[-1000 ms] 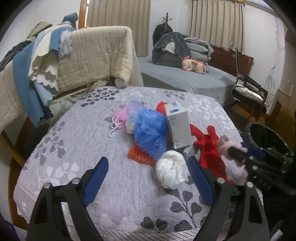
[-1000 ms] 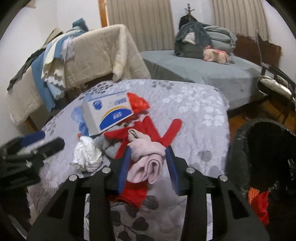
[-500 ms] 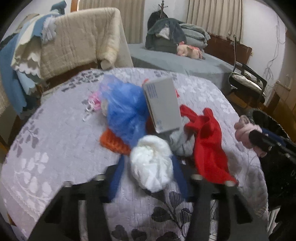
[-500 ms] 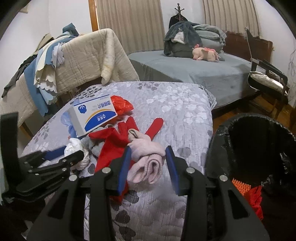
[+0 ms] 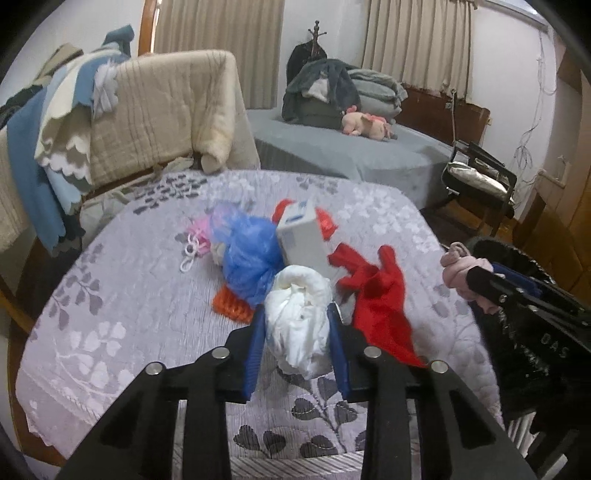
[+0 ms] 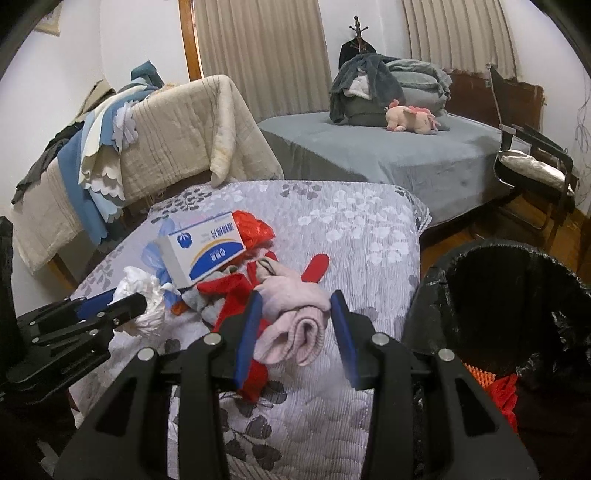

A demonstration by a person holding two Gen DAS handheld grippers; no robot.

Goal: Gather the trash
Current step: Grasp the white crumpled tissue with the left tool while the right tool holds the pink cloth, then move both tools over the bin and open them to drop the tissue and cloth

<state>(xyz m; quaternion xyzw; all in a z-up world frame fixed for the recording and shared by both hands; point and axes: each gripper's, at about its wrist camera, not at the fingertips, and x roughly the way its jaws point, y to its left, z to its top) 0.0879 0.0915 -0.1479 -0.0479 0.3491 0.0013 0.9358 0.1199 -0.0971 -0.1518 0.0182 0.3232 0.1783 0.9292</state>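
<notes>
Beside the box (image 5: 304,242) on the quilt (image 5: 147,317), the left gripper (image 5: 297,325) is closing on the white wad (image 5: 297,314), while the right gripper (image 6: 295,317) pinches a pink sock (image 6: 291,325) near the bin (image 6: 517,295).

grey bed (image 6: 388,162), plush toy (image 6: 412,118) (pink), coat stand (image 6: 356,27)

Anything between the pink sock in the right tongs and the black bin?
Nothing visible. The pink sock sits in the right tongs over the quilt edge; the bin gapes open just to their right.
</notes>
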